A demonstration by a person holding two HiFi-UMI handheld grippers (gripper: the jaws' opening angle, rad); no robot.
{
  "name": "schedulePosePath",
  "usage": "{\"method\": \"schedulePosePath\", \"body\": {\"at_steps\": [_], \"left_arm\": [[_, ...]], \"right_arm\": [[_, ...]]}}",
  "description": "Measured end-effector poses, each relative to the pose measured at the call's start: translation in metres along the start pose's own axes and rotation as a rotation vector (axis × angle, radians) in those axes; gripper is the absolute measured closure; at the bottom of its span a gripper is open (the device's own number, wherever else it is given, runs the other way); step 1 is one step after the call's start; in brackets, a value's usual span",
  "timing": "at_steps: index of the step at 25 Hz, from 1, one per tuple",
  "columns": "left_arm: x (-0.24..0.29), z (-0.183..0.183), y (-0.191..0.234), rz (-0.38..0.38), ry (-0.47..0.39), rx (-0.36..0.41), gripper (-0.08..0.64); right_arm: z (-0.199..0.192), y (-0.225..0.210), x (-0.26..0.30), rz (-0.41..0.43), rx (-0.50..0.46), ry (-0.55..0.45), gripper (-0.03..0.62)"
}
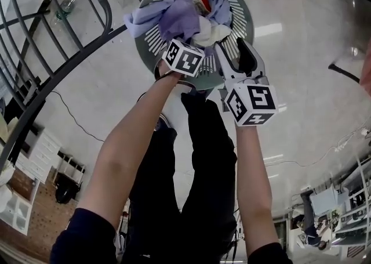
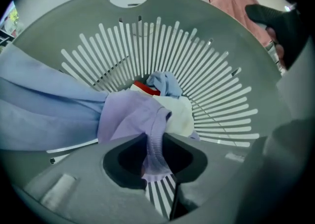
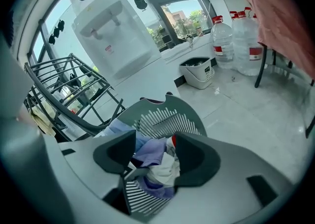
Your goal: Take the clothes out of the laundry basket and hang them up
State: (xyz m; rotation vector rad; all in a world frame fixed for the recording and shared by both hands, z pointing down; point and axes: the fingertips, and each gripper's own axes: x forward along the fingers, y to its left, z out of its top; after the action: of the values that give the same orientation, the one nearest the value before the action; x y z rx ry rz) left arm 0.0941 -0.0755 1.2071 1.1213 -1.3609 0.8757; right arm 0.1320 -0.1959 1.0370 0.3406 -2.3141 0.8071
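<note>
Where the lilac garment [image 2: 130,117] lies on top of the heap inside the grey laundry basket [image 2: 231,65], the left gripper [image 2: 155,154] is clenched on its ribbed edge. The right gripper [image 3: 153,156] hangs over the basket's near right side, jaws apart and grasping nothing.

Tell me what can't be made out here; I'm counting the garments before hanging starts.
- Bottom of the grey slotted laundry basket: covered by the clothes pile in all views, so no count is possible.
- Red fabric item: the left gripper view shows a sliver, the rest buried in the pile.
- Full shape of the lilac ribbed-cuff garment pinched in the left gripper: bunched.
- Dark metal drying rack: cut off by the head view's edge.
</note>
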Motion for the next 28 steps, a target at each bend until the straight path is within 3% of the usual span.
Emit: {"method": "schedulePosePath", "body": {"at_steps": [12,17,22,28], "left_arm": [[-0.072,0.014,0.004,-0.048,-0.155,-0.059,0.526],[-0.114,0.007,-0.002,-0.09,-0.212,0.056,0.527],[-0.154,0.004,0.0,-0.095,-0.267,0.105,0.528],[-0.221,0.024,-0.014,-0.134,-0.356,0.154,0.529]], "right_arm": [[0.018,0.031,-0.013,0.021,-0.047,0.024,0.339],[0.022,0.044,-0.027,0.031,-0.159,0.068,0.339],[0.035,0.053,-0.048,0.017,-0.114,0.059,0.339],[0.051,0.085,-0.079,0.013,-0.156,0.065,0.341]]}}
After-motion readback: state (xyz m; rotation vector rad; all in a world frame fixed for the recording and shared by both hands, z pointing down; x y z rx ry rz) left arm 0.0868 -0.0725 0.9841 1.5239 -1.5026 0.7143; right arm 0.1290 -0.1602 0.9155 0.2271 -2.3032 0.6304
